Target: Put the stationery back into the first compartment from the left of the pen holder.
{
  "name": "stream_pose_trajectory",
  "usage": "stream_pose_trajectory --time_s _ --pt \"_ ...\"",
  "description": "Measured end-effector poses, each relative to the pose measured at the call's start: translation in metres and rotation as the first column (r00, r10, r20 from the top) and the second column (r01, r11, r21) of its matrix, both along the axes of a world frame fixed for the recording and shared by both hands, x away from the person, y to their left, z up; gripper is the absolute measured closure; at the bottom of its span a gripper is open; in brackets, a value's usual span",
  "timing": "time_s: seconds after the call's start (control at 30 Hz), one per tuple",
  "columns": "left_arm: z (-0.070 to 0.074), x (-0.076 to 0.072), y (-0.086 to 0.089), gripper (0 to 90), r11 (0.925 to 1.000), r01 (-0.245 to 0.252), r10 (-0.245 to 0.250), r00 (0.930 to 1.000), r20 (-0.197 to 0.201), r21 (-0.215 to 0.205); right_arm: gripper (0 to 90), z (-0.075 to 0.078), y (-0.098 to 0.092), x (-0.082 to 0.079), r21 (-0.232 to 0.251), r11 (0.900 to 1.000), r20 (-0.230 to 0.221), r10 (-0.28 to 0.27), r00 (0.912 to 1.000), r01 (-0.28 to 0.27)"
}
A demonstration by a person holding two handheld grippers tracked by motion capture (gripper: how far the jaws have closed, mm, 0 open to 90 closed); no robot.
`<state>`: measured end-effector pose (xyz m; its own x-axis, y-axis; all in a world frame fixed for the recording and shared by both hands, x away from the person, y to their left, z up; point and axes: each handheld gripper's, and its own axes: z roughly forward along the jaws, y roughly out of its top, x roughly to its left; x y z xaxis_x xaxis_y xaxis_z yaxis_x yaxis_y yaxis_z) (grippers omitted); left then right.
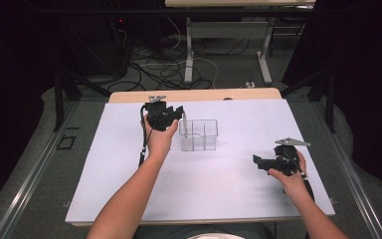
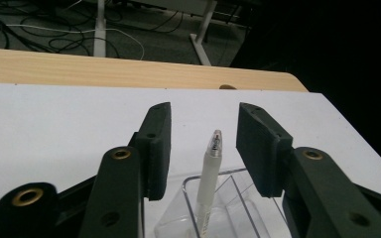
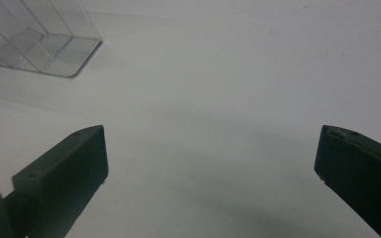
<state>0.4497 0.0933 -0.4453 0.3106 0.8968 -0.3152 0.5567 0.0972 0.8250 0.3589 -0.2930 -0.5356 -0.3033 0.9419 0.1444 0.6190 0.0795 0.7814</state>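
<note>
My left gripper [image 2: 203,148] jaws stand parted around a pen [image 2: 210,178], not touching it; its print is unreadable. The pen stands in the clear organizer [image 1: 198,134] mid-bench. My right gripper [image 3: 208,163] gapes empty over bare bench [image 1: 229,189].

A lab-like recording room is showing: cables [image 1: 169,69] are sprawling over grey carpet, metal-legged desks [image 1: 229,45] are standing behind, and black curtains [image 1: 358,74] are enclosing the white-topped table [image 1: 129,199].
</note>
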Motion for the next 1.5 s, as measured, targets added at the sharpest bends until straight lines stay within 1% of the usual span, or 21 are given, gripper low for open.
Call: stream_pose_trajectory --time_s 0.1,0.23,0.3,0.37,0.47,0.5,0.57,0.6,0.67,0.73,0.8,0.83,0.87,0.9,1.0,1.07,1.13,1.2,1.3,1.33,1.5 --pt "0.003 -0.002 0.004 52.7 1.0 0.002 -0.002 1.0 0.007 0.008 0.0 0.0 0.0 0.0 0.0 1.0 0.0 -0.001 1.0 0.001" --pt "0.009 -0.006 0.009 48.2 0.9994 0.004 -0.006 0.9989 0.046 0.036 0.0 0.0 -0.001 0.0 -0.001 1.0 -0.003 0.001 1.0 -0.001" --pt "0.012 -0.008 0.011 46.3 0.9991 0.0 -0.003 0.998 0.063 0.043 0.0 0.0 -0.001 0.0 -0.001 1.0 -0.003 0.001 1.0 -0.001" --pt "0.016 -0.011 0.015 44.1 0.9988 0.003 -0.006 0.9977 0.067 0.049 0.0 0.0 -0.001 0.0 -0.002 1.0 -0.001 0.0 1.0 0.0" --pt "0.021 -0.014 0.02 40.1 0.9991 0.012 -0.015 0.9965 0.083 0.042 0.0 0.0 0.0 0.0 0.0 1.0 -0.005 -0.002 1.0 0.002" --pt "0.022 -0.015 0.022 38.8 0.999 0.012 -0.017 0.9951 0.097 0.042 0.0 -0.001 -0.001 0.001 -0.003 1.0 -0.003 -0.001 1.0 0.001" --pt "0.024 -0.017 0.025 35.1 0.998 0.012 -0.02 0.9925 0.121 0.063 0.0 -0.001 -0.001 0.001 -0.002 1.0 -0.003 -0.001 1.0 0.001" --pt "0.025 -0.018 0.026 33.2 0.9977 0.016 -0.024 0.9916 0.127 0.066 0.0 -0.001 -0.001 0.001 -0.002 1.0 -0.003 -0.001 1.0 0.001" --pt "0.026 -0.019 0.029 32.8 0.9965 0.021 -0.031 0.9922 0.12 0.081 0.0 -0.001 0.0 0.001 0.0 1.0 -0.006 -0.003 1.0 0.003" --pt "0.027 -0.021 0.031 31.8 0.9957 0.022 -0.033 0.9916 0.125 0.09 0.0 -0.001 0.0 0.001 -0.003 1.0 -0.005 -0.001 1.0 0.001" --pt "0.027 -0.022 0.035 30.2 0.9931 0.019 -0.035 0.9894 0.141 0.116 0.0 -0.001 0.0 0.001 -0.002 1.0 -0.008 -0.002 1.0 0.002" --pt "0.027 -0.022 0.037 27.2 0.9913 0.02 -0.04 0.9876 0.152 0.13 0.0 -0.001 0.0 0.001 -0.002 1.0 -0.008 -0.001 1.0 0.001" --pt "0.027 -0.023 0.039 24.8 0.9908 0.024 -0.044 0.988 0.148 0.134 0.0 -0.001 0.0 0.001 -0.002 1.0 -0.008 -0.001 1.0 0.001" --pt "0.027 -0.024 0.041 24.5 0.9906 0.025 -0.044 0.9885 0.144 0.135 0.0 -0.001 0.0 0.001 -0.002 1.0 -0.008 -0.001 1.0 0.001" --pt "0.025 -0.026 0.047 19.0 0.9912 0.026 -0.045 0.9882 0.146 0.13 0.0 -0.001 0.0 0.001 -0.003 1.0 -0.008 -0.001 1.0 0.001" --pt "0.024 -0.028 0.052 15.6 0.9929 0.033 -0.05 0.9887 0.141 0.115 0.0 -0.001 0.0 0.001 -0.003 1.0 -0.008 -0.001 1.0 0.001" --pt "0.022 -0.03 0.056 13.8 0.9931 0.033 -0.049 0.989 0.139 0.112 0.0 -0.001 0.0 0.001 -0.002 1.0 -0.007 -0.001 1.0 0.001" --pt "0.02 -0.031 0.06 9.0 0.9935 0.04 -0.054 0.9894 0.135 0.107 0.0 -0.001 0.0 0.001 -0.004 1.0 -0.008 -0.001 1.0 0.001" --pt "0.019 -0.035 0.067 5.8 0.9933 0.047 -0.06 0.9902 0.126 0.105 0.0 -0.001 0.0 0.001 -0.003 1.0 -0.007 -0.001 1.0 0.001" --pt "0.018 -0.036 0.069 4.7 0.9924 0.047 -0.062 0.9893 0.132 0.114 0.0 -0.001 0.0 0.001 -0.006 1.0 -0.004 0.0 1.0 0.0" --pt "0.013 -0.042 0.078 0.1 0.9927 0.053 -0.066 0.9905 0.12 0.109 0.0 -0.001 0.001 0.0 -0.008 1.0 -0.006 -0.001 1.0 0.001"
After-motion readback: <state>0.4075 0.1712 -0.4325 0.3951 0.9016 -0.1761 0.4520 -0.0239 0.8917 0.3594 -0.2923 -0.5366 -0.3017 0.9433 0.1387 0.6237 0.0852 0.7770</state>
